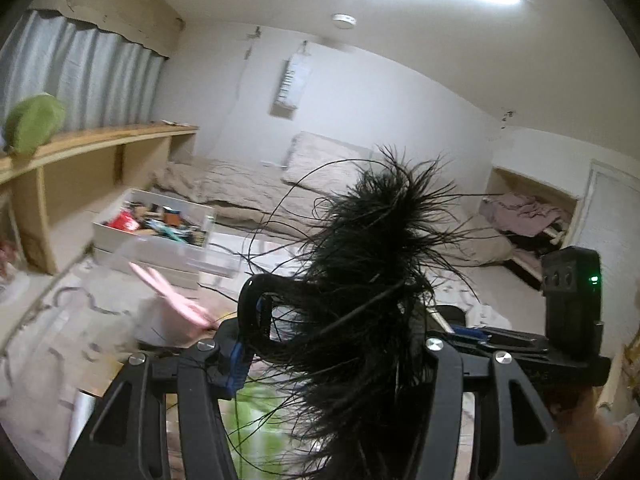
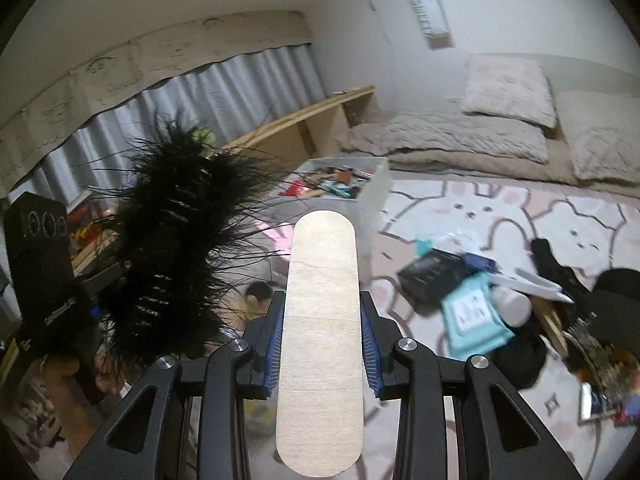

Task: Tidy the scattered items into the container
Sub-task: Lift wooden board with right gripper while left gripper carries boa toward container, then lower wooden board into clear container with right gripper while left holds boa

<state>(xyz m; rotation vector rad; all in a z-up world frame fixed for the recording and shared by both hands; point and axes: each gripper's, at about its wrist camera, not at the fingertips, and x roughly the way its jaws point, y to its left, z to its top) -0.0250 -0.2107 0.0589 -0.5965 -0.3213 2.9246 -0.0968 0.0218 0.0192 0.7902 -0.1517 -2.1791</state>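
Note:
My left gripper [image 1: 332, 344] is shut on a black feathery headband [image 1: 360, 264] and holds it up in the air; the feathers hide the right finger. It also shows at the left of the right wrist view [image 2: 168, 232]. My right gripper [image 2: 322, 344] is shut on a flat pale wooden board [image 2: 322, 312] with rounded ends, which points forward. The white container [image 2: 372, 192], holding several items, stands on the rug ahead; it also shows in the left wrist view [image 1: 160, 240].
Scattered items lie on the bunny rug [image 2: 540, 216] at the right: a black box [image 2: 432, 276], a teal wipes pack [image 2: 474, 312], black clothing [image 2: 560, 264]. A bed with pillows [image 2: 508, 88] lies behind. A wooden shelf [image 1: 100, 140] runs along the left wall.

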